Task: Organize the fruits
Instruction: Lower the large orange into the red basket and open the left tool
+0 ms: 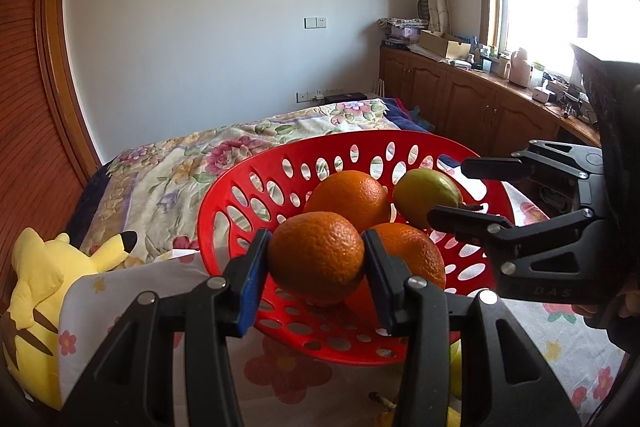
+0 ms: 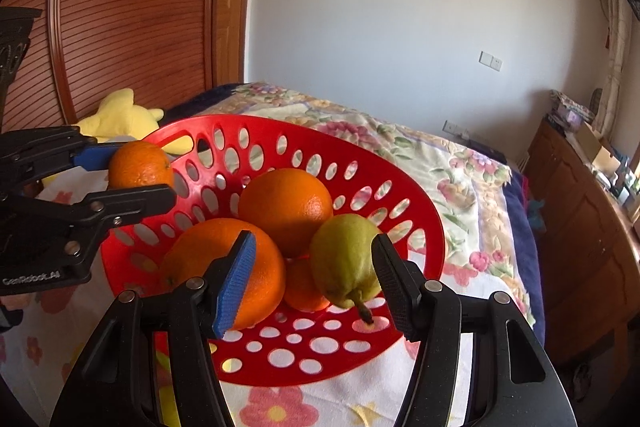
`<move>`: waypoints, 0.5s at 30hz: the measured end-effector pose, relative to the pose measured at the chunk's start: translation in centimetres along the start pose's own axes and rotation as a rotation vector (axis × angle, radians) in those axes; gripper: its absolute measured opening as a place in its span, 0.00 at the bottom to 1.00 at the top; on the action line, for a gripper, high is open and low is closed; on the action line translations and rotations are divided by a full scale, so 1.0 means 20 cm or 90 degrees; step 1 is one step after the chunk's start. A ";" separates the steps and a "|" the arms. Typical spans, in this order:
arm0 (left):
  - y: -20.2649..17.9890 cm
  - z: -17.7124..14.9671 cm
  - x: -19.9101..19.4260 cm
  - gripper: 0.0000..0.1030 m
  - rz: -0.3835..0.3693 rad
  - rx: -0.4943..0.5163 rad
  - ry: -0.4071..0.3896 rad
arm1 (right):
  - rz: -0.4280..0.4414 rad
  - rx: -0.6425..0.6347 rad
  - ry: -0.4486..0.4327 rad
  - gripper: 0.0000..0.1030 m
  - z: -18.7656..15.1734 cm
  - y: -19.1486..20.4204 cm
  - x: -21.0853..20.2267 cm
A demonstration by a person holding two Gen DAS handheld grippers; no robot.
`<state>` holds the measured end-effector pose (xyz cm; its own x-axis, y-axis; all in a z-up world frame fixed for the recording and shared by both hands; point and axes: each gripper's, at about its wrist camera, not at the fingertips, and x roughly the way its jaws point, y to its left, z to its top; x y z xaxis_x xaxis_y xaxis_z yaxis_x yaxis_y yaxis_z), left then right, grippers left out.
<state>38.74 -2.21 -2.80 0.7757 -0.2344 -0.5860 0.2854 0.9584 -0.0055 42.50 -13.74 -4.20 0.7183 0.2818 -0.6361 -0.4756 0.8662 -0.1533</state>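
In the left wrist view, the left gripper is clamping a small orange between its pads, holding it over the near wall of the red basket, while two more oranges and a green pear are lying beyond its tips; the right gripper, lettered "DAS", is reaching in from the right. In the right wrist view, the right gripper's jaws are standing apart and empty, the pear sitting just ahead between them, and the left gripper's body is reading "GeaRoboot.AI".
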 end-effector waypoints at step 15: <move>-0.02 -0.04 -0.14 0.52 0.009 0.001 -0.016 | 0.010 0.025 -0.005 0.60 -0.08 -0.01 -0.09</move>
<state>35.99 -1.84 -1.85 0.7933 -0.2252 -0.5657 0.2755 0.9613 0.0037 40.60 -15.13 -4.25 0.7153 0.2986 -0.6318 -0.4661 0.8775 -0.1130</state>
